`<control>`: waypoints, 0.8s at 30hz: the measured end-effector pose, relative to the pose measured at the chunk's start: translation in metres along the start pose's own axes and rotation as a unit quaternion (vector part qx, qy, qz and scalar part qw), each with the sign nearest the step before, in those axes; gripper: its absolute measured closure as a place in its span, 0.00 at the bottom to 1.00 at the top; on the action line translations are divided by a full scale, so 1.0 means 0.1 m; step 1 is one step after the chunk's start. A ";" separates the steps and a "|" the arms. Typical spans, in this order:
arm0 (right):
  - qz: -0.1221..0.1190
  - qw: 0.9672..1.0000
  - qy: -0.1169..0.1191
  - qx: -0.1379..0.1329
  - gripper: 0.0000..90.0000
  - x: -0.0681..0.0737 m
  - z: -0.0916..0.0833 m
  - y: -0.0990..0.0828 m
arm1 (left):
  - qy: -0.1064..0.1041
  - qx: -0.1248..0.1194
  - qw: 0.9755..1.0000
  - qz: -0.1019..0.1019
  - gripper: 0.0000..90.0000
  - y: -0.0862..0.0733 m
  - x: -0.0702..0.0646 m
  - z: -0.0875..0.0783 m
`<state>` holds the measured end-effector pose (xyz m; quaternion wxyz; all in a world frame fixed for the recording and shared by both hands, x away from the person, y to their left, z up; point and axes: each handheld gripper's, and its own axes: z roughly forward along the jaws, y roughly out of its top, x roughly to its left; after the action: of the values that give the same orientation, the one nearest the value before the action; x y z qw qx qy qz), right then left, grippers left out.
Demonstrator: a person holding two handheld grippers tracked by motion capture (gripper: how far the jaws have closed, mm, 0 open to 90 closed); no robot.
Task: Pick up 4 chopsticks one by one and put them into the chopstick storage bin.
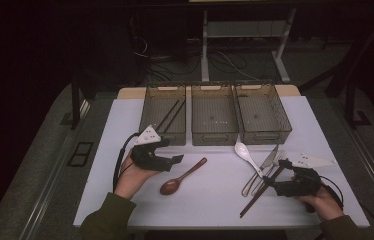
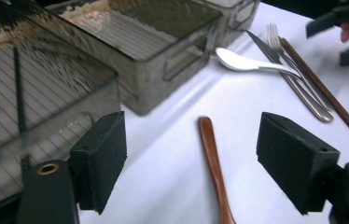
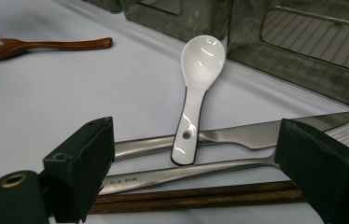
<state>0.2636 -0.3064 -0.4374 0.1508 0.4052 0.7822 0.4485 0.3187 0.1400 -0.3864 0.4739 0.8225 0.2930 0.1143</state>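
Dark floor and a tangle of cables around white desk legs lie behind the white desk (image 1: 215, 195), which carries three see-through grey plastic bins (image 1: 214, 120) in a row along its far edge; the bin toward the far left corner holds a pair of dark chopsticks (image 1: 171, 116). Near the left edge, the left gripper (image 1: 174, 160) sits in a hand that comes in from the near edge, wrist low on the desk, the jaws pointing level toward the middle. Its jaws stand released with nothing between the pads; in the left gripper view the handle of the brown wooden spoon (image 2: 213, 163) lies on the desk under the gap, untouched. That spoon rests toward the near edge, left of centre, bowl nearest the person and handle slanting toward the bins. Near the right edge, the right gripper (image 1: 270, 180) is held low in the other hand, pointing toward the left edge at a cluster of cutlery. Its jaws are likewise released and grasp nothing; beyond them lie a white ceramic soup spoon (image 3: 196, 93), its handle resting across a steel knife (image 3: 238, 136), then a steel fork (image 3: 172, 173) and a pair of brown wooden chopsticks (image 3: 196, 196) nearest the jaws.
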 end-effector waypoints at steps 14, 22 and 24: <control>0.014 0.999 0.015 0.025 0.16 -0.11 -0.11 0.04 | -0.007 0.007 1.000 0.008 0.12 -0.42 -0.25 -0.07; 0.032 0.998 -0.008 0.045 0.39 -0.25 -0.14 0.06 | 0.009 0.017 1.000 0.001 0.00 -0.59 -0.30 -0.15; 0.037 0.998 -0.020 0.051 0.46 -0.29 -0.13 0.07 | 0.010 0.016 1.000 0.000 0.00 -0.59 -0.29 -0.16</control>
<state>0.2773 -0.3345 -0.4278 0.1288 0.4497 0.7854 0.4054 0.2657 0.1563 -0.4257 0.4579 0.8286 0.2999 0.1178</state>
